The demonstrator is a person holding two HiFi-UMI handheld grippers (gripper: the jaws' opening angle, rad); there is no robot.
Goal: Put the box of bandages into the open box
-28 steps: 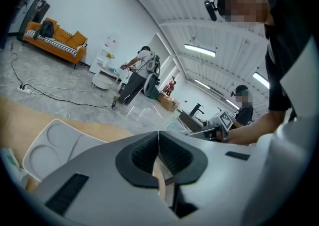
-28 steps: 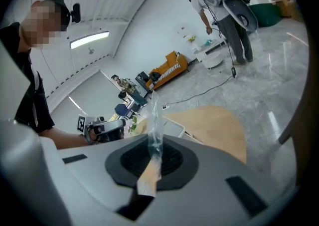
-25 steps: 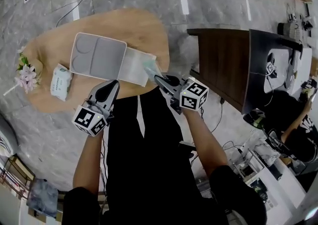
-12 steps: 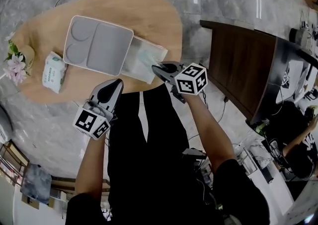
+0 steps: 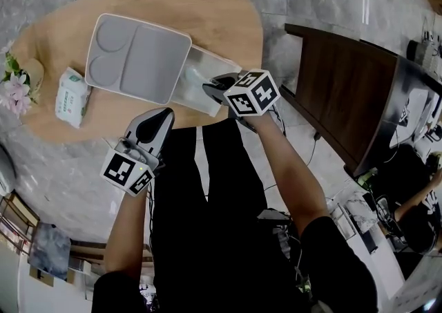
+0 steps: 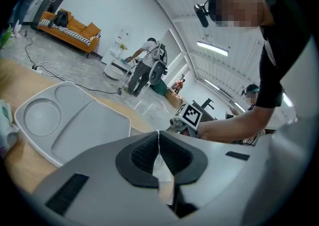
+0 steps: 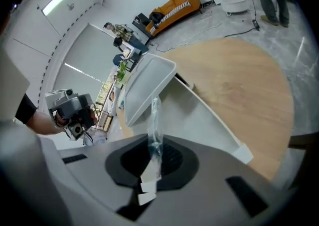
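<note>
The open white box [image 5: 185, 95] lies on the oval wooden table [image 5: 207, 7], its grey moulded lid [image 5: 138, 59] folded back to the left. My right gripper [image 5: 207, 87] hovers over the box's open half, shut on a thin clear bandage packet [image 7: 154, 120] that stands up between its pads. In the right gripper view the box wall [image 7: 209, 115] and the raised lid [image 7: 147, 83] lie just beyond the jaws. My left gripper [image 5: 166, 112] hangs at the table's near edge, shut, with nothing seen between its pads. Its view shows the lid [image 6: 75, 120] and the right gripper's marker cube [image 6: 192, 115].
A pack of tissues [image 5: 71, 96] and a small bunch of flowers [image 5: 14, 83] sit at the table's left end. A dark wooden desk [image 5: 338, 90] stands to the right. Cables run on the marble floor beyond the table, and people stand farther off in the room.
My right gripper has carried the packet left and forward, from the box's near corner to over its open half. The left gripper has hardly moved.
</note>
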